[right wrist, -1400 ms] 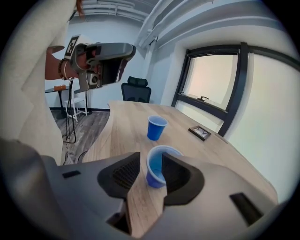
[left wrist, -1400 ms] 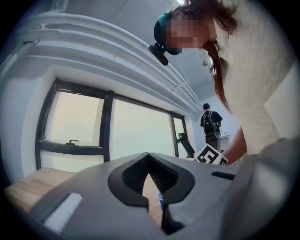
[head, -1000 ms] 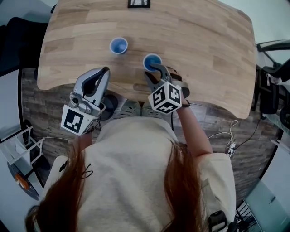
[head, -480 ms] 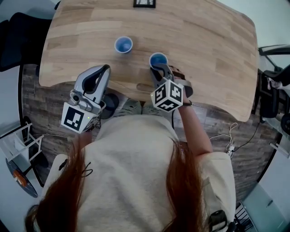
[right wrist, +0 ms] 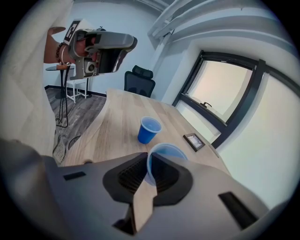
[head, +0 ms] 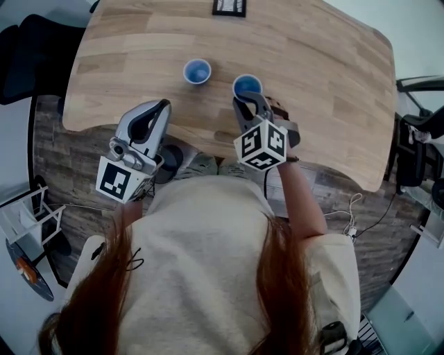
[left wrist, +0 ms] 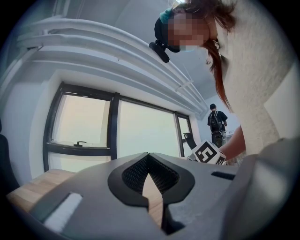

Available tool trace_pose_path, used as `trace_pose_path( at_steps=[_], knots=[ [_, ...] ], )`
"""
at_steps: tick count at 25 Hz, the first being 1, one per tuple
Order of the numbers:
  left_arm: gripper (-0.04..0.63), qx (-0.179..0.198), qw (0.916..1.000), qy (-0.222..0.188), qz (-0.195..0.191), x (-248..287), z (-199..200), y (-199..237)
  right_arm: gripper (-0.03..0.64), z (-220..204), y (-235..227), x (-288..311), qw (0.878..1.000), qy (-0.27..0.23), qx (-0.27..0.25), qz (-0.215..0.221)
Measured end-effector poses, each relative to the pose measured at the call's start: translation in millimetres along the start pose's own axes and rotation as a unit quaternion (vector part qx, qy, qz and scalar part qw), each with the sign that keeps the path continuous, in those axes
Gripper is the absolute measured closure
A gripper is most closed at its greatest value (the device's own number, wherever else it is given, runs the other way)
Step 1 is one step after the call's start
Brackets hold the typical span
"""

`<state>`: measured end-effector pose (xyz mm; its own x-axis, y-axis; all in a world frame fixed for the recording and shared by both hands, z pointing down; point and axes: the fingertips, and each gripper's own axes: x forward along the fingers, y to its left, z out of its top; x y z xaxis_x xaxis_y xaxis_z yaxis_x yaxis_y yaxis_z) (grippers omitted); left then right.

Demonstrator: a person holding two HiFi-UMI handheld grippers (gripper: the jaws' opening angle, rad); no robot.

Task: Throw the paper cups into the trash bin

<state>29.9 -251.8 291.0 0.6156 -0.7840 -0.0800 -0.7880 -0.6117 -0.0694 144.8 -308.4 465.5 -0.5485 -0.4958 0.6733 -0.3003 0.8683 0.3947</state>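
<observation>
Two blue paper cups stand on the wooden table [head: 319,62]. The right-hand cup [head: 248,85] has its near wall pinched by my right gripper [head: 244,102]. In the right gripper view this cup [right wrist: 169,151] sits with its rim between the pads of my right gripper [right wrist: 147,161], one pad inside and one outside. The other cup [head: 197,71] [right wrist: 149,130] stands free to the left. My left gripper [head: 161,105] [left wrist: 148,157] hovers at the table's near edge, shut and holding nothing. No trash bin shows in any view.
A small framed object [head: 229,7] [right wrist: 194,139] lies at the table's far edge. A black chair [right wrist: 139,79] stands at the table's left end. Windows run along the far wall. A person [left wrist: 216,123] stands in the background.
My right gripper's jaws, open around the near cup's rim a second ago, have closed on its wall. The left gripper has stayed where it was.
</observation>
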Motion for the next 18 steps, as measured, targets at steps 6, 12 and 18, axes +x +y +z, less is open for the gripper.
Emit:
trace_pose_path(
  at_steps=[6, 12, 18],
  knots=[
    [0.592, 0.007, 0.9997, 0.014, 0.019, -13, -4, 13, 0.583, 33, -17, -1, 1.0, -0.022, -0.009, -0.01],
    [0.592, 0.008, 0.9995, 0.013, 0.026, -23, -3, 20, 0.583, 59, -27, 4, 0.999, -0.037, -0.022, -0.012],
    [0.592, 0.008, 0.9993, 0.017, 0.032, -29, -4, 26, 0.583, 84, -34, 12, 0.998, -0.054, -0.037, -0.013]
  ],
)
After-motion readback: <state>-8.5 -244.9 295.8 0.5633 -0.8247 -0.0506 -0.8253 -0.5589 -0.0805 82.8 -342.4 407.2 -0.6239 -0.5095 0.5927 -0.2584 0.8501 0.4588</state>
